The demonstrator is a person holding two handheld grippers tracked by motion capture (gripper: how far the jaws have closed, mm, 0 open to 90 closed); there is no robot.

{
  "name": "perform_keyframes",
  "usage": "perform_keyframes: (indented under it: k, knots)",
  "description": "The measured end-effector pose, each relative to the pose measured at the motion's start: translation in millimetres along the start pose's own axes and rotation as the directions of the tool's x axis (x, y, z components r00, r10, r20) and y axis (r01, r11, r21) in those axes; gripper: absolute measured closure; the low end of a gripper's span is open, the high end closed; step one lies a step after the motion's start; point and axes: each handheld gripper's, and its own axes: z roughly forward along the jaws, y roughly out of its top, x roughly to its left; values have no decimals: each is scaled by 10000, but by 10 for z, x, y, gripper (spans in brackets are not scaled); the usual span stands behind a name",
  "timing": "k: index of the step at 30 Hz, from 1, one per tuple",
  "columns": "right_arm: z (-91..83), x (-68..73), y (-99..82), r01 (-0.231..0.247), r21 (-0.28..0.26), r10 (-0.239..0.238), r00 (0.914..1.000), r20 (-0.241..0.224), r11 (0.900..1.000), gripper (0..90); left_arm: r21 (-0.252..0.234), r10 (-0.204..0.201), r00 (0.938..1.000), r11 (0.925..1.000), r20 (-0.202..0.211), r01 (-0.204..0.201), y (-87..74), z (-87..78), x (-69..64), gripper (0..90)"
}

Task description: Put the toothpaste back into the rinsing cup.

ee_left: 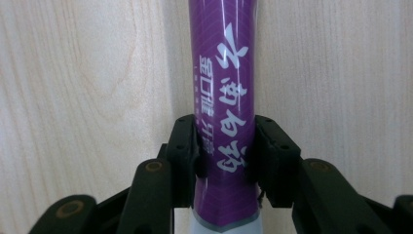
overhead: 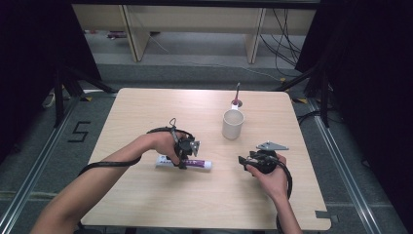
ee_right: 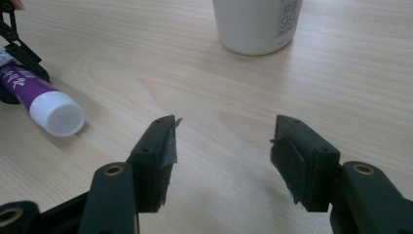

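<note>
Two grippers: both over the tabletop (overhead: 146, 195).
Left gripper (overhead: 183, 157): jaws clenched on the purple toothpaste tube (ee_left: 225, 92).
Tube: lying flat near the tabletop's middle.
Right gripper (ee_right: 221, 153): jaws spread, holding nothing.
White cup (overhead: 233, 124): upright, beyond both.

Left tool (overhead: 183, 157) points down, jaws pinched close together; right tool (ee_right: 223, 156) hovers level, jaws spread.

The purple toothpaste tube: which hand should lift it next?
Left. The left gripper already has its fingers pressed on the toothpaste tube. The right gripper sits open and apart, near the white cup.
</note>
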Motion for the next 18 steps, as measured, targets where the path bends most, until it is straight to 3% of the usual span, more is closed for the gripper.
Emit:
perform_keyframes:
  k: [6, 7, 8, 9, 11, 14, 18]
  knots:
    - [-6, -5, 1, 126, 4, -126, 9999, 9, 9999, 424, 41, -171, 9998, 9998, -99, 171, 9, -4, -14, 663]
    - [-9, 1, 1, 61, 80, -61, 10000, 18, 9999, 424, 248, 93, 9999, 9997, -132, -90, 11, -20, 0, 669]
    - [-7, -20, 5, 372, 3, -372, 9993, 95, 9993, 424, 264, 150, 9998, 9995, -157, -146, 13, -23, -3, 674]
    - [-7, -20, 5, 372, 5, -372, 9993, 97, 9993, 424, 275, 199, 9996, 9994, -199, -193, 15, -25, -7, 678]
    - [-6, -17, 5, 339, -26, -339, 9994, 75, 9994, 424, 27, -54, 9997, 10000, -252, 54, 10, -15, -39, 689]
    - [11, -17, 5, 267, -24, -267, 9996, 82, 9996, 424, 134, 14, 9993, 9999, -379, -9, -2, -37, -32, 705]
    - [6, -7, 3, 243, -9, -243, 9997, -74, 9997, 424, -113, -25, 9991, 9999, -415, 20, -25, -44, -34, 719]
